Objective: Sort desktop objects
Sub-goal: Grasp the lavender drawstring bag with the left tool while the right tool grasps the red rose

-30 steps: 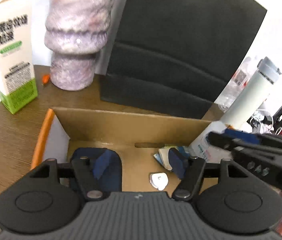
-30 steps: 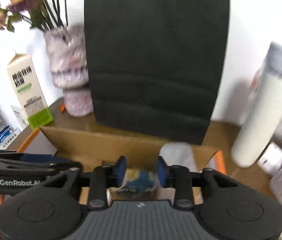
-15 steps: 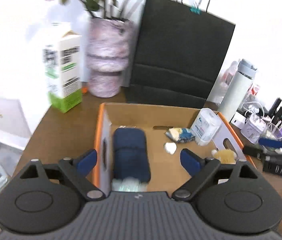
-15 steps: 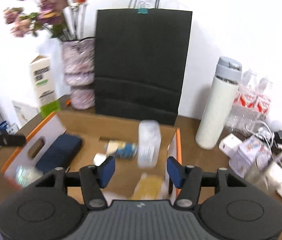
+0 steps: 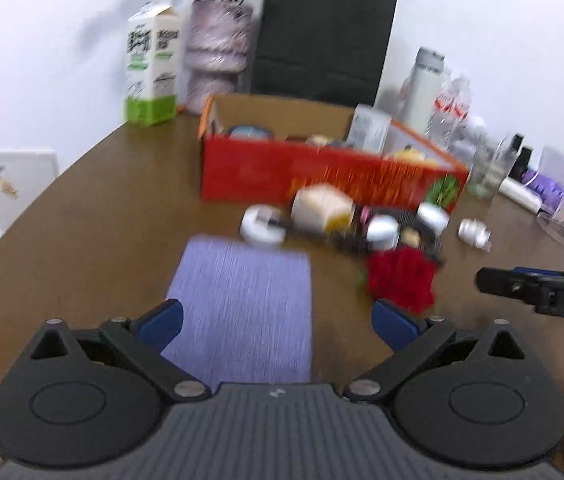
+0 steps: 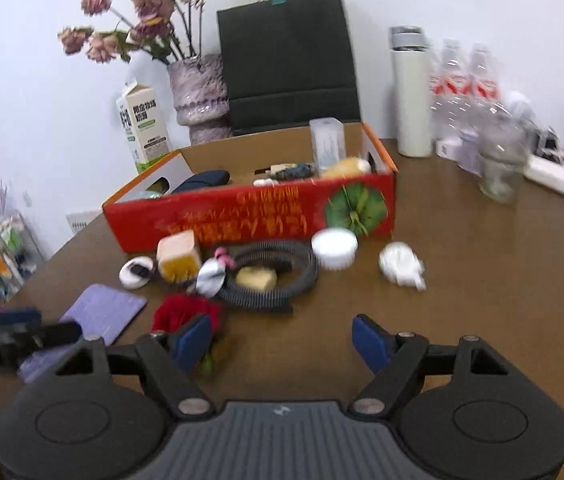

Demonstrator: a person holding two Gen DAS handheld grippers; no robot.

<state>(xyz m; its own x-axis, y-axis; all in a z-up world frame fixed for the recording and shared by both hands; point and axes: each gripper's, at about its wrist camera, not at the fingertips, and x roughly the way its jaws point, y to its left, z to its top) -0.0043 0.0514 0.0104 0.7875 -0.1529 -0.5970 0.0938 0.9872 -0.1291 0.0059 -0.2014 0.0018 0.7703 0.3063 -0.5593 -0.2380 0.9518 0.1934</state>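
Note:
A red cardboard box [image 5: 322,176] [image 6: 249,216] stands open on the brown table and holds a dark blue case [image 6: 201,180], a clear container [image 6: 326,144] and small items. In front of it lie a purple notebook [image 5: 241,304] [image 6: 101,312], a red flower [image 5: 400,276] [image 6: 185,312], a black coiled hose [image 6: 273,272], a white lid [image 6: 334,244], a beige block [image 6: 177,256] and a white earbud case [image 6: 135,272]. My left gripper [image 5: 277,326] is open and empty, just above the notebook's near end. My right gripper [image 6: 282,338] is open and empty, its left finger beside the red flower.
A milk carton [image 5: 151,68], a vase of dried flowers [image 6: 197,92], a black paper bag [image 6: 290,60] and a white flask [image 6: 412,92] stand behind the box. Water bottles [image 6: 466,88], a glass jar [image 6: 502,160] and a crumpled white object [image 6: 402,264] are on the right.
Both grippers have pulled back out of the box and away from it, toward the table's near side. The loose objects in front of the box have come into view. Both stay open.

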